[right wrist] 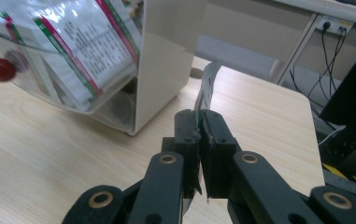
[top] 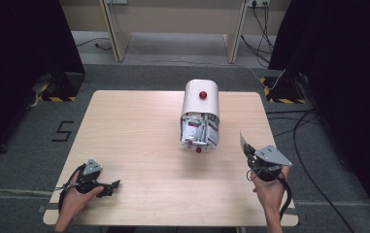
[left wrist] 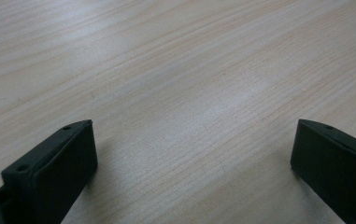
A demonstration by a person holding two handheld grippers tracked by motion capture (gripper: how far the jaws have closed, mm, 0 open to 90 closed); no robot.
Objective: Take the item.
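Our right claw (right wrist: 200, 126) pinches a thin sachet (right wrist: 207, 84) at lower right of the high view, beside the white dispenser (top: 200, 102) at centre. We should keep the pinch firm while lowering it to the worktop (top: 139, 145). Our left claw (left wrist: 189, 154) rests spread, lower left.

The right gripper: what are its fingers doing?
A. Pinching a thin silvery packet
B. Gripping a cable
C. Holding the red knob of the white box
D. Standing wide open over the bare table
A: in the right gripper view the right gripper has its fingers shut on a thin silvery packet that sticks up between them.
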